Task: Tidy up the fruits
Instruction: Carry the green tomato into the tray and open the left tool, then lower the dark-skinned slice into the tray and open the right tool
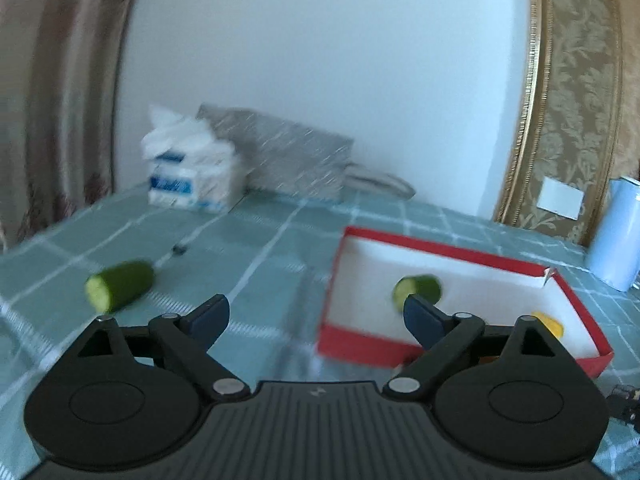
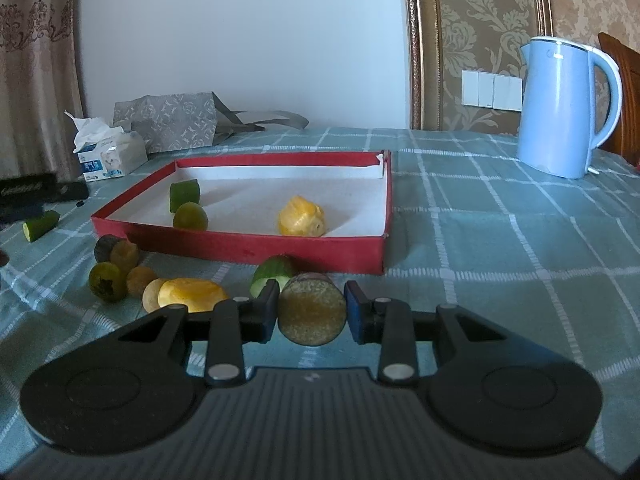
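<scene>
A shallow red box [image 2: 240, 246] with a white inside lies on the checked green cloth. In it are a cucumber piece [image 2: 184, 196], a round green fruit [image 2: 190, 216] and a yellow piece [image 2: 300, 216]. My right gripper [image 2: 312, 306] is shut on a round brownish-green fruit piece [image 2: 312, 314], in front of the box's near wall. Several fruit pieces [image 2: 116, 272], a yellow chunk [image 2: 192, 294] and a cucumber piece [image 2: 272, 274] lie loose nearby. My left gripper [image 1: 314, 308] is open and holds nothing, left of the box [image 1: 440, 248]. A cucumber piece [image 1: 120, 286] lies on the cloth to its left; another [image 1: 418, 290] sits in the box.
A tissue box [image 2: 108, 156] and a grey patterned bag [image 2: 168, 120] stand at the back left by the wall. A light blue kettle [image 2: 560, 108] stands at the back right. Black objects [image 2: 36, 192] lie at the far left edge.
</scene>
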`<state>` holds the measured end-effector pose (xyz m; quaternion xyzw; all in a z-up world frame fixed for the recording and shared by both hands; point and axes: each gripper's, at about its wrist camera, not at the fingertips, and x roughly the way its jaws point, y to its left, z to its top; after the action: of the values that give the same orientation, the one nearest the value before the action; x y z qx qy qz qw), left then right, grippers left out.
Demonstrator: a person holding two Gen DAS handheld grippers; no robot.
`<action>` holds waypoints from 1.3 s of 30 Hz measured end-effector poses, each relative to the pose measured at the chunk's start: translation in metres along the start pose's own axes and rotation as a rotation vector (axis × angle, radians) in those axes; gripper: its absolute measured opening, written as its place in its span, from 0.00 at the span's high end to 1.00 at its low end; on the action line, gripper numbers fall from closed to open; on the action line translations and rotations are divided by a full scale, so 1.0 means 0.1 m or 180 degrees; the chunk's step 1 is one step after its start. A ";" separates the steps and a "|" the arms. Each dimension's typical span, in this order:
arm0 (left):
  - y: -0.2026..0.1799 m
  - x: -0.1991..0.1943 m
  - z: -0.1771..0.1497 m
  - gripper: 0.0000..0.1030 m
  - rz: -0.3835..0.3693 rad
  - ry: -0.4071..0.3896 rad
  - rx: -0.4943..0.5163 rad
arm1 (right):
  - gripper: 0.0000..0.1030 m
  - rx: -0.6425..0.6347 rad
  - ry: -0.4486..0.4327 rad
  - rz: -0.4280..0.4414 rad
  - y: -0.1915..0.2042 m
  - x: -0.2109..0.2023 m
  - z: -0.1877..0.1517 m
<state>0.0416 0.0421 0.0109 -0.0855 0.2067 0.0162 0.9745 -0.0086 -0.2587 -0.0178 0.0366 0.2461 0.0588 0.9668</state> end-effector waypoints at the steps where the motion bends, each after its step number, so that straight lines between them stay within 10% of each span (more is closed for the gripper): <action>1: 0.05 -0.01 -0.01 0.08 0.0014 0.0026 -0.0027 | 0.68 -0.0010 -0.0005 -0.0010 0.01 0.00 0.00; 14: 0.01 -0.04 -0.10 0.08 0.0154 0.0043 0.0239 | 0.68 -0.0328 -0.0106 -0.0081 0.22 0.10 0.34; 28: 0.01 0.02 -0.10 0.08 0.0076 0.0125 0.0255 | 0.68 -0.0639 0.0318 -0.0229 0.66 1.37 0.99; 39: 0.00 0.03 -0.11 0.08 -0.0017 0.0180 0.0267 | 0.11 -0.0377 0.0009 -0.0194 0.46 0.79 0.84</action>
<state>0.0399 0.0405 -0.0001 -0.0455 0.2343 0.0025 0.9711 0.0961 -0.2058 0.0234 -0.0283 0.2445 0.0438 0.9682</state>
